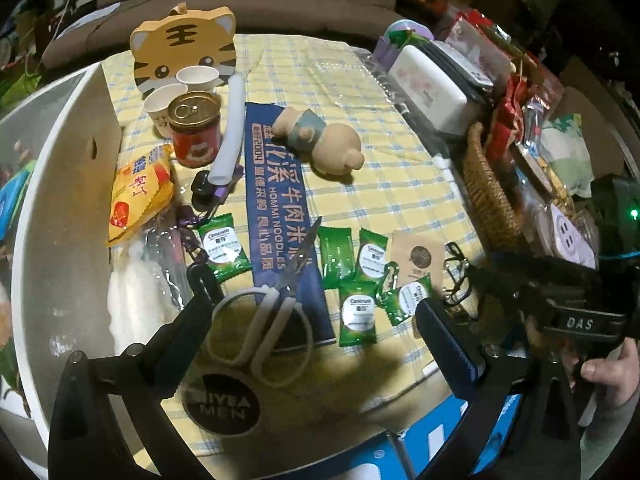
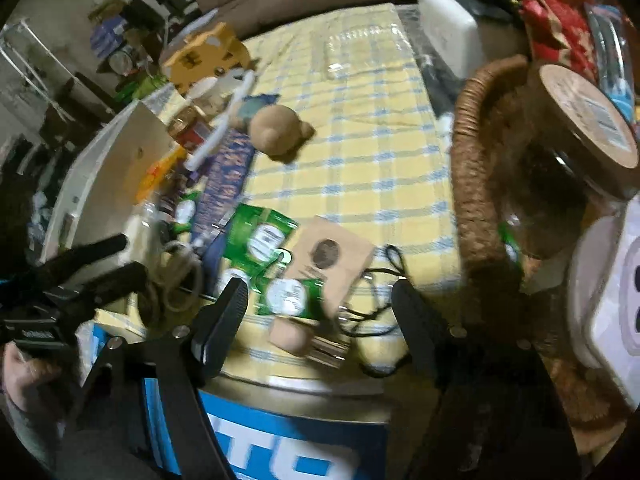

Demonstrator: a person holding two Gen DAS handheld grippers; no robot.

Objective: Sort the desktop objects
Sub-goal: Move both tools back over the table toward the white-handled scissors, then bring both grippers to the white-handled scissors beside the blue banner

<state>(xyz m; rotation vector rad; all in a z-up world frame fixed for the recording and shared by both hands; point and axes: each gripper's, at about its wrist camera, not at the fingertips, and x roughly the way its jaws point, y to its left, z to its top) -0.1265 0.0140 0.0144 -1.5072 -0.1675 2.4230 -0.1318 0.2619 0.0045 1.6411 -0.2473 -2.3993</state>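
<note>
I'm holding the left gripper [image 1: 312, 304] wide apart and empty over the scissors [image 1: 268, 316] on the checked cloth [image 1: 400, 184]; my right gripper [image 2: 320, 312], also gaping and empty, is hovering above green sachets [image 2: 286, 298] beside the wicker basket [image 2: 476, 200].

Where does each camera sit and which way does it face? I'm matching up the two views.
Left wrist: rides behind the left claw, angled down at the scissors on the checked cloth; the right claw and a hand show.
Right wrist: rides behind the right claw, angled down near the wicker basket; the left claw shows.
Shared: green sachets, plush bear.
</note>
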